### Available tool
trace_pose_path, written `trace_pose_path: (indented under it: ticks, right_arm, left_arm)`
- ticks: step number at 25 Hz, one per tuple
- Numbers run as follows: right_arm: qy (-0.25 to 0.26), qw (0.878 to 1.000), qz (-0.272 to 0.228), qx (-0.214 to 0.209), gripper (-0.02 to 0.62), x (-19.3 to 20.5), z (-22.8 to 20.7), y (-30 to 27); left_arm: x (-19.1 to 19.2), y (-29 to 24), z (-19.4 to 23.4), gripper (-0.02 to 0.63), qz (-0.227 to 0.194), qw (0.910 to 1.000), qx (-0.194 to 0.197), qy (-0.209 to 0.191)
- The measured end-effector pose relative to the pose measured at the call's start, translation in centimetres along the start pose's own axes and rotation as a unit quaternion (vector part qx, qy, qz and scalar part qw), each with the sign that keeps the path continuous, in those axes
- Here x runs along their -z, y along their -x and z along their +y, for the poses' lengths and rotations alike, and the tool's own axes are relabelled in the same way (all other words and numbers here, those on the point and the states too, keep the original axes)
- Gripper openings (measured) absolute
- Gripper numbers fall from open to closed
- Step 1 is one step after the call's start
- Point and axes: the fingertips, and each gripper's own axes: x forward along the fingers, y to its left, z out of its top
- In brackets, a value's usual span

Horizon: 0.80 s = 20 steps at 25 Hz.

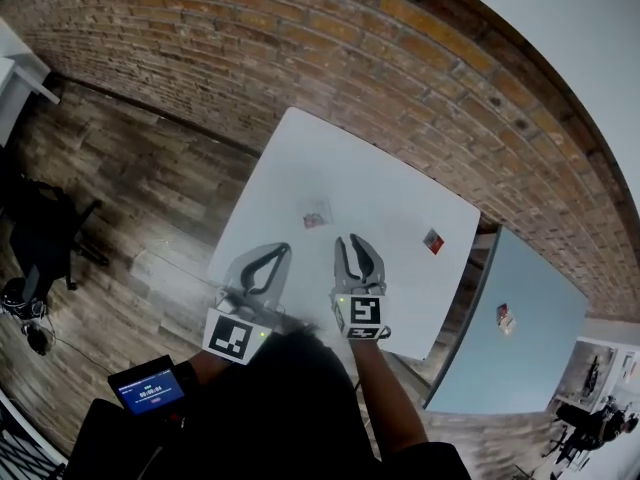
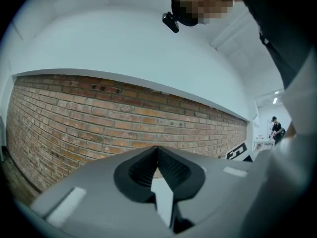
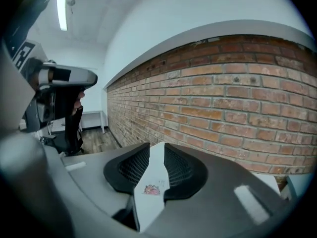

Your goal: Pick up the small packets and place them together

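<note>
At the near edge of the bench [image 1: 350, 163], the left hand-held gripper [image 1: 281, 252] is closed, empty. The near packet [image 1: 316, 214] lies just ahead of the right hand-held gripper [image 1: 352, 241], whose jaws stand apart and empty. The far packet [image 1: 433, 240] lies well to the right. The first pickup seems to be in hand, and the next move is probably to lower the right jaws around the near packet.
</note>
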Motion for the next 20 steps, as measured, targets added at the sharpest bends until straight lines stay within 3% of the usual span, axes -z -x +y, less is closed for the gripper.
trace_pose_path:
  ticks: [5,20]
  right_arm:
    - [0.013,0.999,0.051,-0.007,0.152,3.1,-0.6,-3.7]
    - [0.003,0.977,0.215,-0.015,0.196,13.3,-0.6,-13.7]
  left_arm:
    - [0.7,-1.5,1.7,0.0,0.01,0.9999,-0.006,0.003]
    - [2.2,-1.5,7.0,0.0,0.028,0.9987,-0.036,0.023]
